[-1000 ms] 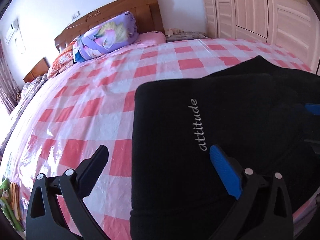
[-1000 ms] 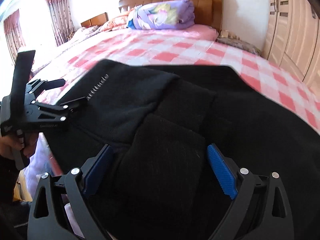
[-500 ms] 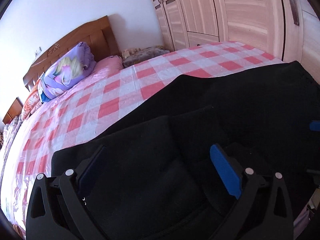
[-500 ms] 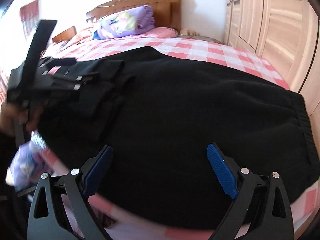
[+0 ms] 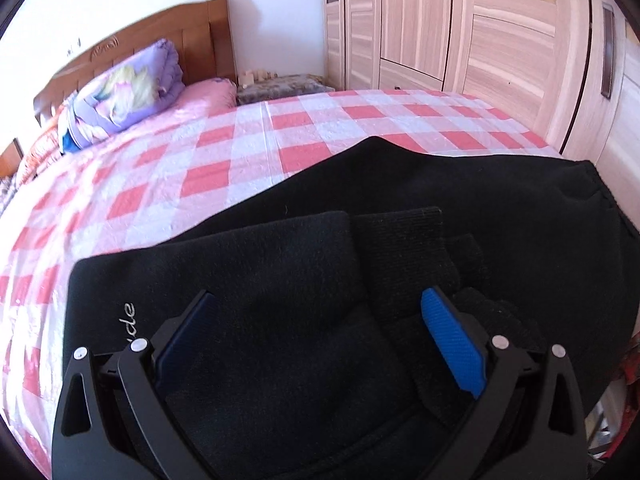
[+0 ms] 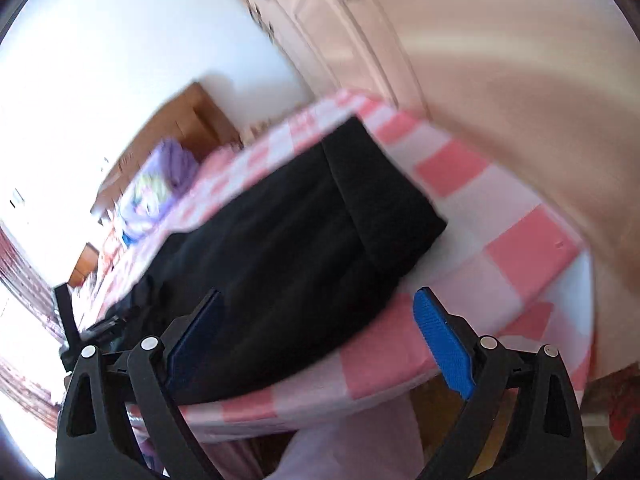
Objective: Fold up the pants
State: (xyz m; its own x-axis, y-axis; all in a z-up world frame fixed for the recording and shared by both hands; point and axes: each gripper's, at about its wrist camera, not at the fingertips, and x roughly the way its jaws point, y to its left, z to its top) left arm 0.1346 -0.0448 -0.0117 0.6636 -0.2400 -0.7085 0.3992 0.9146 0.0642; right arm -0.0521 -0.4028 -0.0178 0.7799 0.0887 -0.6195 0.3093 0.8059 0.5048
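Observation:
The black pants (image 5: 460,200) lie folded on the pink checked bed sheet (image 5: 224,168), with the leg ends laid over the upper part and white lettering (image 5: 129,316) at the left. My left gripper (image 5: 320,320) is open, just above the folded leg ends, holding nothing. In the right wrist view, which is blurred and tilted, the pants (image 6: 296,240) lie near the bed's corner. My right gripper (image 6: 320,332) is open and empty over the bed's near edge, beside the waistband end (image 6: 384,184). The left gripper (image 6: 72,320) shows at the far left.
A purple folded quilt (image 5: 128,96) and a pink pillow (image 5: 208,96) lie by the wooden headboard (image 5: 168,36). A wooden wardrobe (image 5: 480,28) stands along the right side of the bed. The bed edge (image 6: 360,384) drops off close below my right gripper.
The left gripper has shifted slightly left over the folded legs. The right gripper has swung fast to the right and tilted, now at the waistband end by the bed's corner.

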